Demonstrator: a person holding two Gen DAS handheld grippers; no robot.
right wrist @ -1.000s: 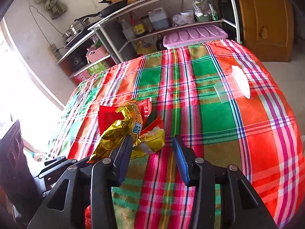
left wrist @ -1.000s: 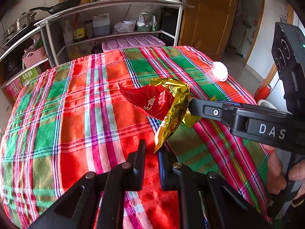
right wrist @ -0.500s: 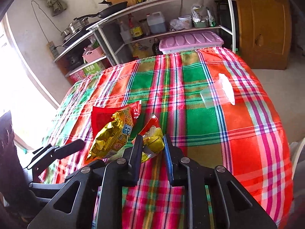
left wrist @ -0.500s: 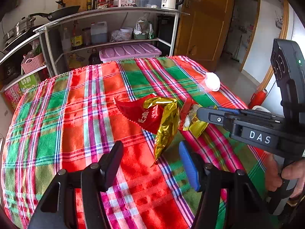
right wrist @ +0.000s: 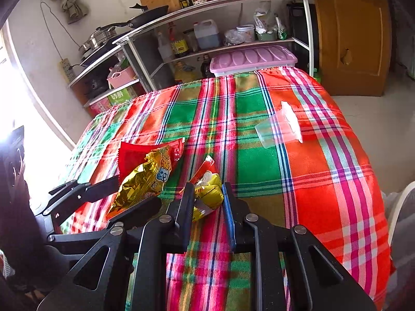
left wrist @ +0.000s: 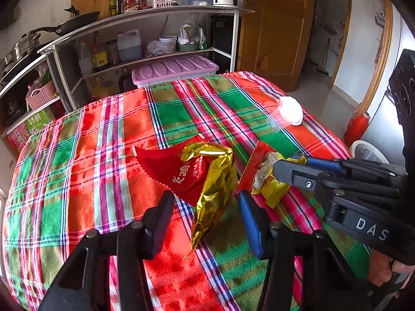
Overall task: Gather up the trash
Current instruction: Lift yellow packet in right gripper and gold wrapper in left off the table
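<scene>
A crumpled gold foil wrapper (left wrist: pixel 215 181) stands on the plaid tablecloth (left wrist: pixel 103 155), leaning on a flat red wrapper (left wrist: pixel 166 165). My left gripper (left wrist: pixel 205 215) straddles the gold wrapper's lower end. Its jaws are closing and the pads do not touch the foil. My right gripper (right wrist: pixel 208 198) is shut on a yellow and red snack wrapper (right wrist: pixel 207 194), just right of the gold wrapper (right wrist: pixel 142 181). In the left wrist view the right gripper (left wrist: pixel 285 163) comes in from the right with the yellow and red snack wrapper (left wrist: pixel 269 186) in it. A clear plastic cup (right wrist: pixel 277 129) lies on its side farther back right.
A metal kitchen shelf (left wrist: pixel 145 15) with bottles, pans and a pink lidded box (left wrist: pixel 173 68) stands behind the table. A wooden door (left wrist: pixel 275 26) is at the back right. A red canister (left wrist: pixel 356 127) and a white bin (left wrist: pixel 368 153) sit on the floor beside the table's right edge.
My left gripper let go of the gold wrapper's lower end, opened wide and drew back a little. My right gripper closed on the yellow and red wrapper.
</scene>
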